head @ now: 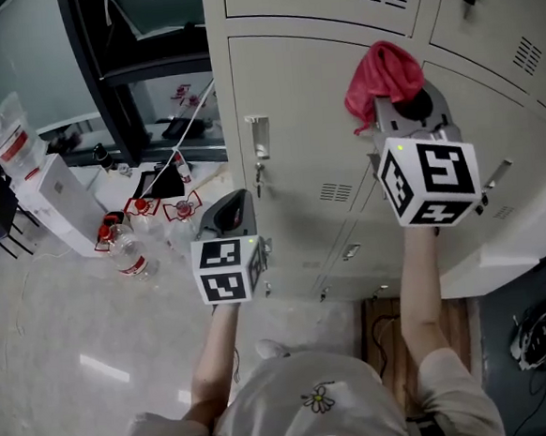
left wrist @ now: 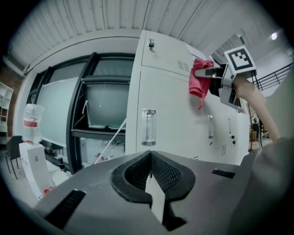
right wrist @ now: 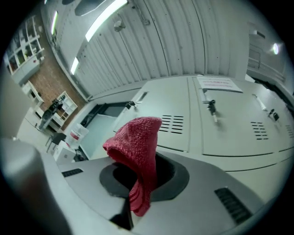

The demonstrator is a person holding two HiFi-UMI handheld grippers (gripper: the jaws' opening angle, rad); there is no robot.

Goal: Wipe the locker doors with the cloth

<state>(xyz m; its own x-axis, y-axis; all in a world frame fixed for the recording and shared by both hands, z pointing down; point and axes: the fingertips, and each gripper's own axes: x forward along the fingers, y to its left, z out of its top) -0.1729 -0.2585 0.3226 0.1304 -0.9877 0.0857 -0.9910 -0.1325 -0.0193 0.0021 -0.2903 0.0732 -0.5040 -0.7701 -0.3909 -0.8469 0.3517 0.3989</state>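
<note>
A red knitted cloth [head: 383, 74] is bunched in my right gripper [head: 398, 108], which is shut on it and held up against a beige locker door [head: 307, 116]. In the right gripper view the cloth [right wrist: 137, 153] stands up from between the jaws and hides them. The left gripper view shows the cloth [left wrist: 200, 83] pressed near the door's top vents. My left gripper [head: 230, 216] hangs lower, in front of the lower lockers, shut and holding nothing. Its jaws [left wrist: 150, 183] meet in the left gripper view.
A clear door handle [left wrist: 148, 126] and a key lock [head: 260, 178] sit on the wiped door's left edge. Left of the lockers are dark window frames [head: 102, 75], a water dispenser [head: 50, 197] and several plastic bottles [head: 130, 252] on the floor. A white ledge [head: 502, 260] juts out at the right.
</note>
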